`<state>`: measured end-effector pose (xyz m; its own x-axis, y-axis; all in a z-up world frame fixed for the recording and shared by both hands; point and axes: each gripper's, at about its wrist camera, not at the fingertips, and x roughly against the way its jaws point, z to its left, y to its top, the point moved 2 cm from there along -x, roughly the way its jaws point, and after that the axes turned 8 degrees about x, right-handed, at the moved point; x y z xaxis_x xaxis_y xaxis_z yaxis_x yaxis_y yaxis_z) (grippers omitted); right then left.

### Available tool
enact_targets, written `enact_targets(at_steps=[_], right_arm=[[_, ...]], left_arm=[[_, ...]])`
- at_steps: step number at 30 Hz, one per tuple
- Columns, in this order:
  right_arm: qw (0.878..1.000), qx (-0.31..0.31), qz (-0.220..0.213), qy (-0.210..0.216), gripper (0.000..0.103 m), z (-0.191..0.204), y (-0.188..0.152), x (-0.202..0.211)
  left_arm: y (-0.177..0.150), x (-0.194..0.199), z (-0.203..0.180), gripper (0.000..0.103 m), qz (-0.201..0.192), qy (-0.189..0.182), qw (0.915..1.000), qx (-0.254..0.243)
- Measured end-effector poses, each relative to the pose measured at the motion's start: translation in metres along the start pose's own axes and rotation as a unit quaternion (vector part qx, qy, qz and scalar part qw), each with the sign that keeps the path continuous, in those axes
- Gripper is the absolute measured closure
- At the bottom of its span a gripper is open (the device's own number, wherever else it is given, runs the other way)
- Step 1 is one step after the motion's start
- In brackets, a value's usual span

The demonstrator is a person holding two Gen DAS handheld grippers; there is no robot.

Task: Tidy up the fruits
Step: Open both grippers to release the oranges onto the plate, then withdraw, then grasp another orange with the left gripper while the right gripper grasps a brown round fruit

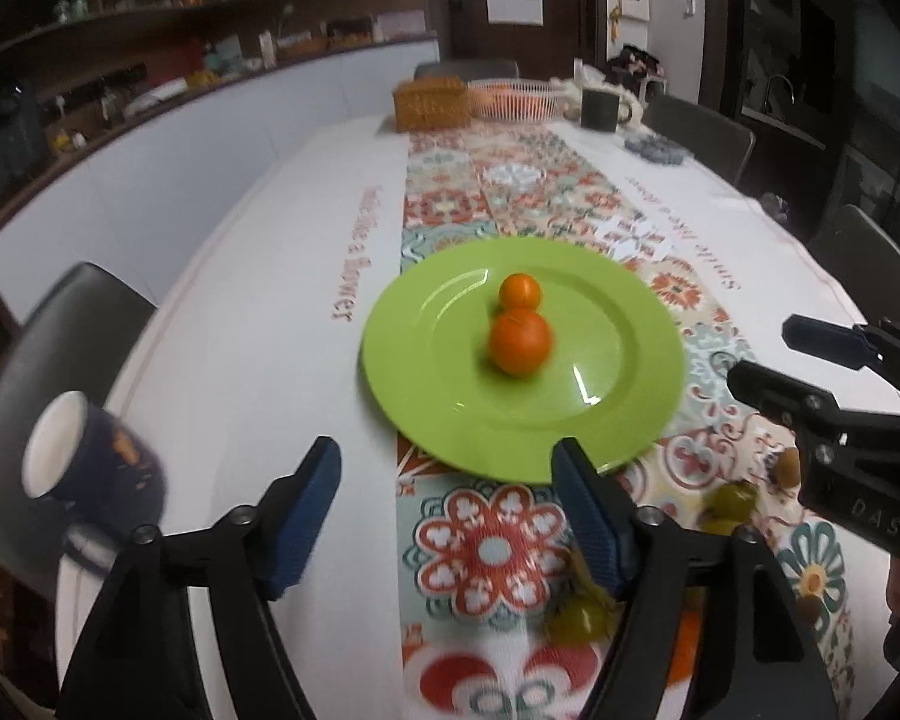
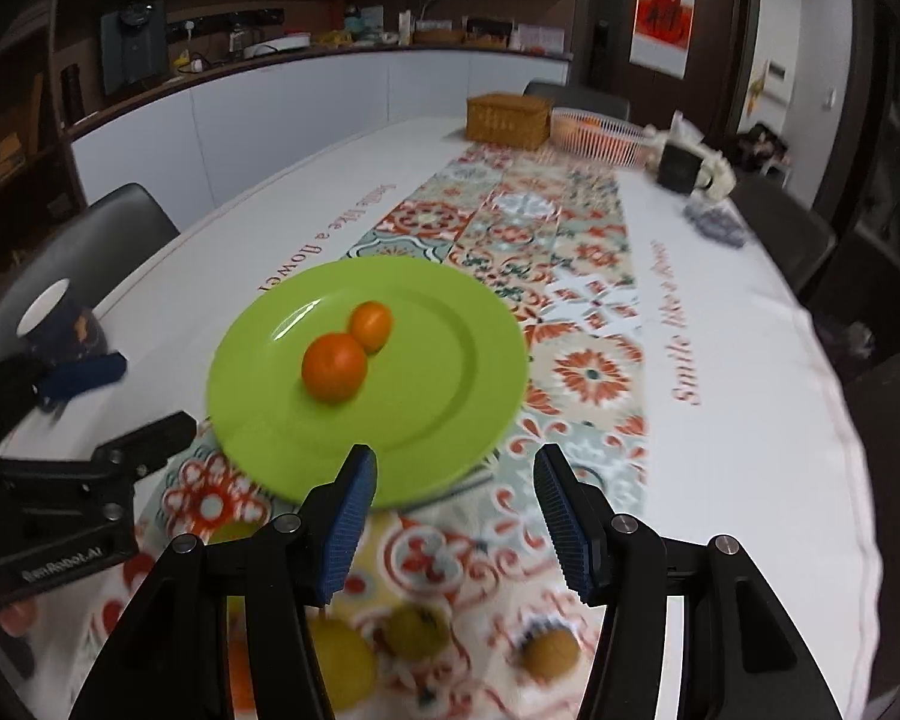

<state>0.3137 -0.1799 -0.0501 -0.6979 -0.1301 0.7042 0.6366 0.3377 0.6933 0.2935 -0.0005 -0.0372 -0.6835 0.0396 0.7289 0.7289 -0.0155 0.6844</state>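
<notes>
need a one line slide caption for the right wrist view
Open right gripper poised before a green plate holding two oranges, more fruit loose on the patterned runner below.

Both cameras sit just behind their own blue-padded fingers and look forward and down along the length of the table (image 1: 258, 312), toward its far end, where a wicker box (image 1: 431, 102) stands. The left wrist view hangs over the near edge, left of the patterned runner (image 1: 510, 180), close enough that the green plate (image 1: 642, 360) fills the middle. The right wrist view looks from further right, about as near, with blurred fruit, perhaps yellow-green, at its lower edge. Both share the plate, its two oranges (image 2: 334, 367), the dark mug (image 2: 60, 324) at the left edge, and the far counter. Each catches the other gripper at its side.
</notes>
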Motion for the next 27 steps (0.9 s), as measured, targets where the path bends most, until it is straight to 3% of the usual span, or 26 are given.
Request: enact_targets(at_steps=[3, 16, 22, 27], right_arm=[[1.000, -0.005, -0.019, -0.009, 0.039, 0.002, -0.010, 0.028], [0.997, -0.044, -0.060, -0.017, 0.030, 0.006, -0.054, 0.120], [0.996, -0.042, -0.071, -0.023, 0.030, 0.010, -0.082, 0.148], [0.997, -0.037, -0.061, -0.018, 0.030, 0.015, -0.104, 0.154]], left_arm=[[-0.007, 0.027, -0.002, 0.018, -0.018, 0.003, 0.9998, 0.010], [-0.044, 0.128, -0.016, 0.010, -0.063, 0.007, 0.9977, 0.025], [-0.067, 0.152, -0.027, 0.008, -0.071, 0.011, 0.9974, 0.012], [-0.091, 0.155, -0.034, 0.008, -0.055, 0.005, 0.9985, 0.005]])
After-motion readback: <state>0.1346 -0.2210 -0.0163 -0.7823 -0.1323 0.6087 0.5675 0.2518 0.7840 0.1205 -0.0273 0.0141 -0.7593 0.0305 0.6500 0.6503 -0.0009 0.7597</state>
